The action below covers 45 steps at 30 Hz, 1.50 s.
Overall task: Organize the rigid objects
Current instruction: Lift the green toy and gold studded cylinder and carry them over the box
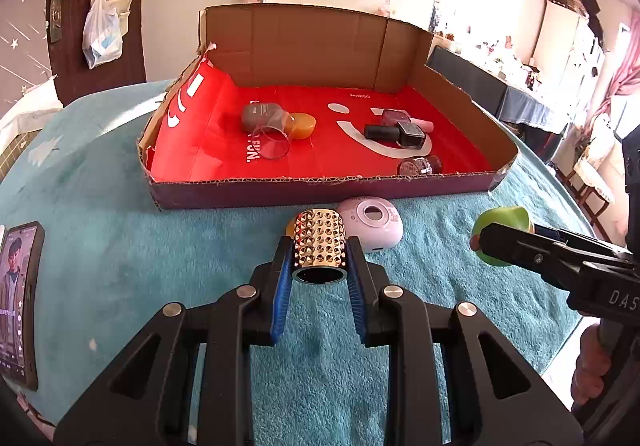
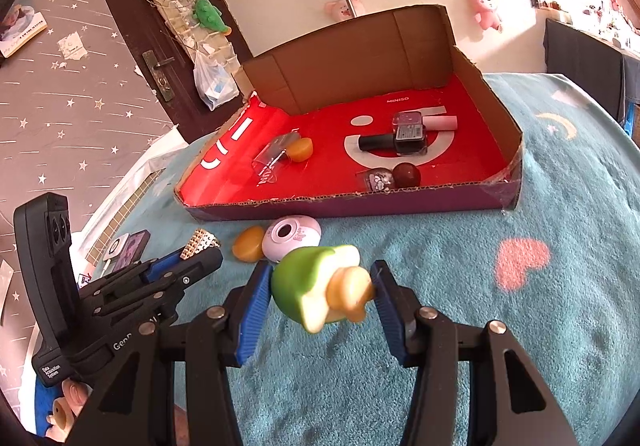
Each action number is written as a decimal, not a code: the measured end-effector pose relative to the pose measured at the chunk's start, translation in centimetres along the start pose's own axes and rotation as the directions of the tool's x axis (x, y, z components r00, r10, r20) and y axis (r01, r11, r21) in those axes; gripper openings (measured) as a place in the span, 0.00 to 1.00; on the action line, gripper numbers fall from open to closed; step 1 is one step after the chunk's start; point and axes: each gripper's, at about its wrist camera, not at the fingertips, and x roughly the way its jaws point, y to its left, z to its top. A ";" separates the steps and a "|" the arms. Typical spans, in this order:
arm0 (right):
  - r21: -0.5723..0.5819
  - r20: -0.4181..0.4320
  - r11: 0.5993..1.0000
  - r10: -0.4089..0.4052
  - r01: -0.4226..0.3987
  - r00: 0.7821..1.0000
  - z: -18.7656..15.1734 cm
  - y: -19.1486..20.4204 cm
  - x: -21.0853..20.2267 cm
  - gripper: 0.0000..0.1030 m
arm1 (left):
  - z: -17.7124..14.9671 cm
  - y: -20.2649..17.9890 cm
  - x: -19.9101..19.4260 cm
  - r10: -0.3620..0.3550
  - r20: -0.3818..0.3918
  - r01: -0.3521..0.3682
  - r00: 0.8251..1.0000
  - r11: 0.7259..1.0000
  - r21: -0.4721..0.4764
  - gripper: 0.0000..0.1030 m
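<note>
My left gripper [image 1: 319,246] is shut on a gold studded cylinder [image 1: 319,246], held above the teal blanket just before the cardboard box [image 1: 320,194]. My right gripper [image 2: 322,286] is shut on a green and cream toy figure [image 2: 316,286]; in the left wrist view the toy [image 1: 502,222] shows at the right gripper's tip, at the right. The box has a red lining and holds nail polish bottles [image 1: 400,130], a clear cup [image 1: 276,144], a grey container [image 1: 260,114] and an amber piece [image 1: 302,126]. In front of the box lie a pink round device [image 1: 372,224] and an orange piece [image 2: 249,243].
A phone [image 1: 20,302] with its screen lit lies on the blanket at the left. A dark door [image 2: 160,26] and a wall with hanging bags and plush toys stand behind the box. A person's hand [image 1: 588,366] grips the right tool's handle at the right edge.
</note>
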 end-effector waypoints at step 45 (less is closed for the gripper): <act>-0.073 0.006 0.997 -0.022 0.022 1.000 4.2 -0.1 2.4 0.52 | 4.7 0.1 2.6 -0.017 0.010 0.017 1.000 0.997 0.070 0.23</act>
